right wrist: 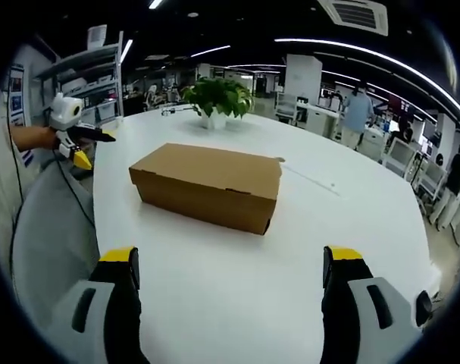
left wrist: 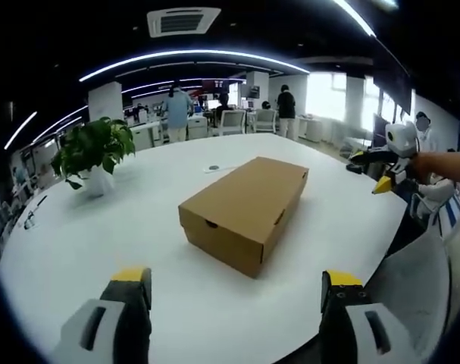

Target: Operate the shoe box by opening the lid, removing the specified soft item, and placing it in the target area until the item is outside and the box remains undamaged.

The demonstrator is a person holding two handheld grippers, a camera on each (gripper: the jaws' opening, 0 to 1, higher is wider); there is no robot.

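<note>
**Both grippers open, box shut: the lid came first**

Your left gripper (left wrist: 233, 292) had its jaws spread wide with nothing between them, the yellow-tipped fingers (left wrist: 129, 277) hanging over the near edge of the white table (left wrist: 101, 235). Your right gripper (right wrist: 230, 269) was the same: jaws apart, empty, short of the work. In the left gripper view your right gripper also showed off at the right edge, held out past the table; in the right gripper view your left one sat likewise at the left edge, with your forearm behind it.

Ahead of both sets of jaws lay the shoe box (left wrist: 245, 208), plain brown cardboard, resting flat on the table near its middle and well apart from either gripper. Its lid (right wrist: 214, 171) was down and looked fully closed, so the soft item inside could not be seen. Farther back stood a potted plant (left wrist: 93, 152), near the far edge and clear of the box. A small dark disc (left wrist: 213, 167) lay on the table just beyond the box.

I judged you to be at the very start: approach, with the lid not yet touched. The next move called for bringing one gripper to the lid's front edge to lift it gently, while the other steadied the base so the cardboard would not slide or crease. Where the target area was, I could not tell.
</note>
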